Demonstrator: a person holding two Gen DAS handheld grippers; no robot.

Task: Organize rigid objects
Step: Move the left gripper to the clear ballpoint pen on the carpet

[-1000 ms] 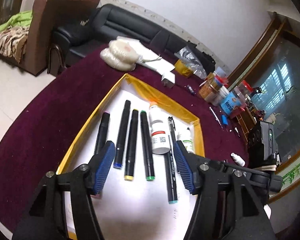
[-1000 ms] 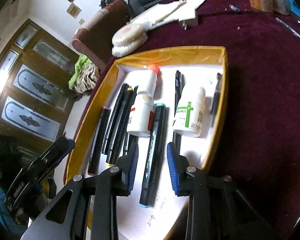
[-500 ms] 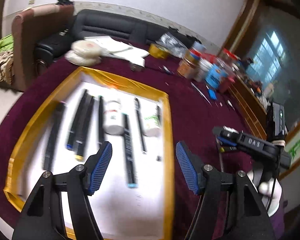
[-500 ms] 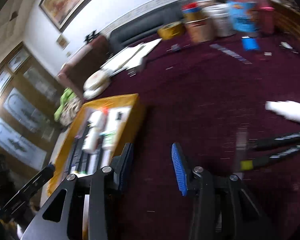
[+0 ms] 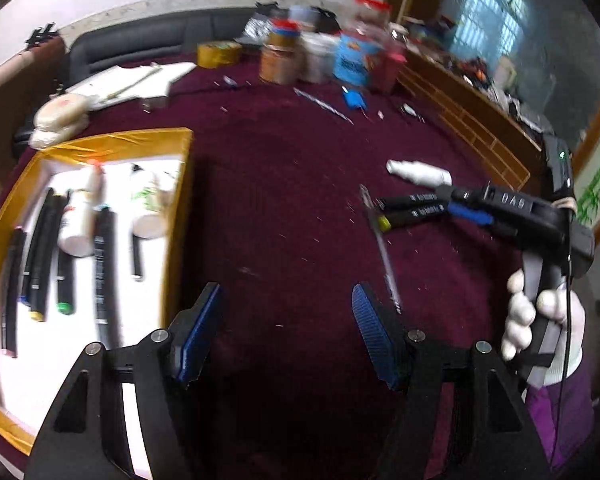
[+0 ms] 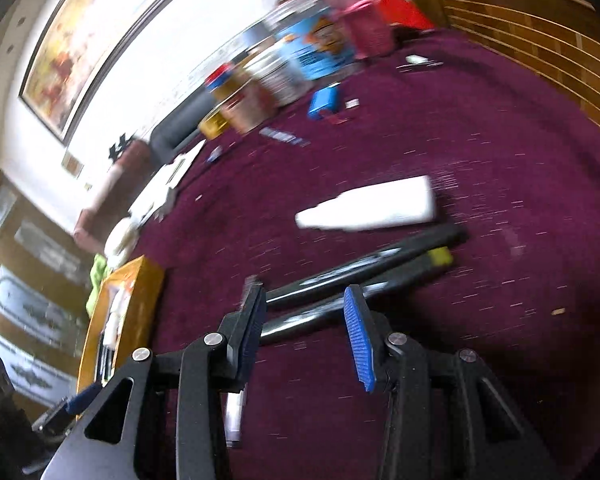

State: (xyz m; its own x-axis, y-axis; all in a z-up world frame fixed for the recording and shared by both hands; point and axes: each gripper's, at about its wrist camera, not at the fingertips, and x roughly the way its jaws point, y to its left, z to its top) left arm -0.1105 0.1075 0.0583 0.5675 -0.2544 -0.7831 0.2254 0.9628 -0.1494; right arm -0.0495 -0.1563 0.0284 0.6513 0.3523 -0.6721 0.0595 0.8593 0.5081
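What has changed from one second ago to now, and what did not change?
Both grippers swung away from the tray to the loose items on the cloth: the right gripper, jaws parted, now nears two black markers beside a white bottle. The left gripper stays open and empty. Tray contents unchanged.

Both wrist cameras look steeply down along their own fingers at the maroon tablecloth [image 5: 284,208], the left view taking in the yellow-rimmed tray [image 5: 180,200] at its left edge, the right view closer to the cloth, and both share the white bottle [image 5: 418,172] and two black markers [image 6: 364,276] (all motion-blurred).
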